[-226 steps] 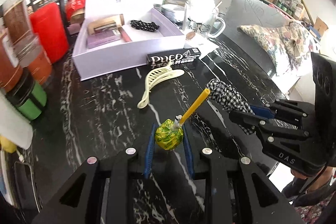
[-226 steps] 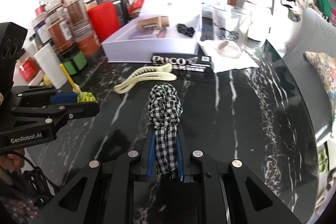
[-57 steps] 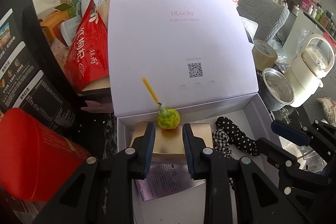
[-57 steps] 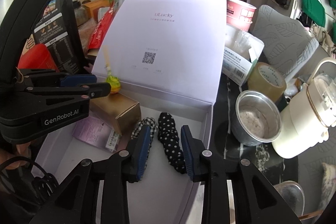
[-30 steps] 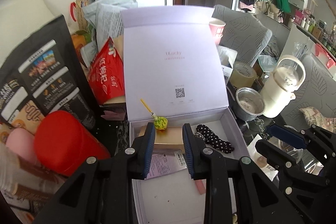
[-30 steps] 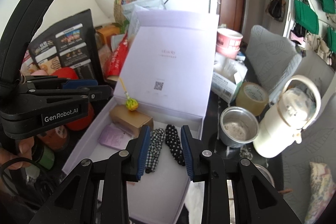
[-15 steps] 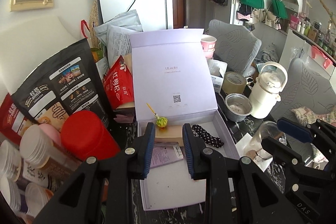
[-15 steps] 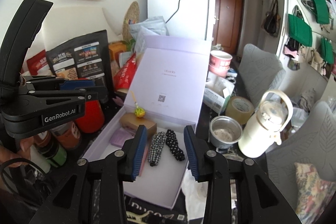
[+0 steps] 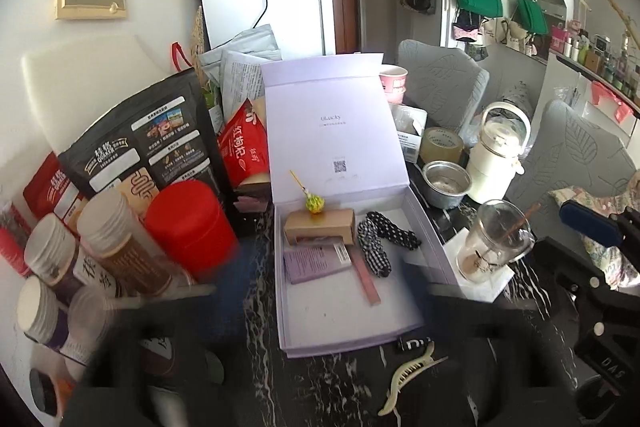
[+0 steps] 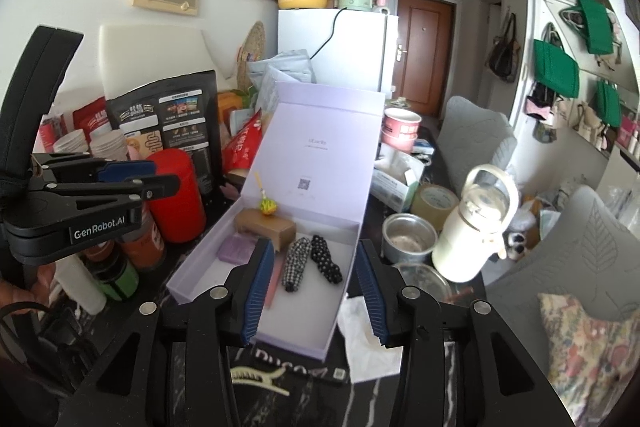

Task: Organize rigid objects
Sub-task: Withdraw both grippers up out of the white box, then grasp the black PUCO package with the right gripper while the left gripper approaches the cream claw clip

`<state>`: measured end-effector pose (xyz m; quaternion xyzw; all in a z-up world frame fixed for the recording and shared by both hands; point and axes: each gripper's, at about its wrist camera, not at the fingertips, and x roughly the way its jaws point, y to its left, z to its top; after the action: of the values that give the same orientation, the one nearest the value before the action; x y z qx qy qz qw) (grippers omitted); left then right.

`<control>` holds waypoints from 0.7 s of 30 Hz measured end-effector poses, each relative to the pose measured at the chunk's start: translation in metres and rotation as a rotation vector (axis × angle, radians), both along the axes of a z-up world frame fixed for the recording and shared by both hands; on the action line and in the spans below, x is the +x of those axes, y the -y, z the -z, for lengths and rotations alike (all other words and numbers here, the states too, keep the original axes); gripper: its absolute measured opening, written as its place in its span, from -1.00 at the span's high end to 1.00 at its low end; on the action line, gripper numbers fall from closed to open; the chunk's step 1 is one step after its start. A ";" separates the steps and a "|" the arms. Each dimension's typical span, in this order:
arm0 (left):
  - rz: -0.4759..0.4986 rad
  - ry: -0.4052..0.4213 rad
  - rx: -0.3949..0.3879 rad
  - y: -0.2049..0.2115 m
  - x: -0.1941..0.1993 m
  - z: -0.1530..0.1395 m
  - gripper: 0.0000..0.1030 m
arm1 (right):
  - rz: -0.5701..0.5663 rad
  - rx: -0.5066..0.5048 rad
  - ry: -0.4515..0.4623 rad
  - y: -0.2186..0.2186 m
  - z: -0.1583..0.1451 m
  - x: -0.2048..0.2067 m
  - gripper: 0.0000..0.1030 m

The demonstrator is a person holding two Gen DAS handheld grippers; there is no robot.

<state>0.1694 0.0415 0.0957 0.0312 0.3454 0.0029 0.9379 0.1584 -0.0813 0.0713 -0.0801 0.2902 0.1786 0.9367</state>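
The open lilac gift box (image 9: 436,251) sits on the black marble table (image 9: 256,327), its lid propped upright behind it. Inside, a yellow-green lollipop (image 9: 314,203) rests on a tan carton (image 9: 320,227) at the back, a purple booklet (image 9: 316,261) and a pink strip (image 9: 366,281) lie in front, and a checked hair tie (image 10: 296,265) lies just beside a polka-dot hair tie (image 10: 326,259). The right gripper (image 10: 314,291) hovers above the box's near end, jaws spread wide and empty. The left gripper (image 10: 120,179) is held high at the left over the jars; its own camera shows only a dark blur, so I cannot tell how its jaws stand. A cream hair claw (image 9: 408,379) lies on the table in front of the box beside a black carton (image 10: 296,371). A red canister (image 9: 188,227), steel cup (image 9: 446,183), glass mug (image 9: 492,243) and cream flask (image 9: 498,159) crowd the box's sides.
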 end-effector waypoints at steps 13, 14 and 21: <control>0.014 -0.050 -0.007 0.009 -0.044 0.034 -1.00 | 0.024 -0.012 -0.001 0.018 0.013 -0.052 0.03; 0.014 -0.054 -0.009 0.010 -0.047 0.036 -1.00 | 0.025 -0.010 -0.004 0.019 0.015 -0.055 0.02; 0.020 -0.075 -0.035 0.008 -0.066 0.055 -1.00 | 0.033 0.007 -0.031 0.024 0.032 -0.074 -0.09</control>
<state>0.1029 0.0340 0.0411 0.0183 0.3801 -0.0138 0.9247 0.0844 -0.1049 0.0397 -0.0692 0.3055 0.1652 0.9352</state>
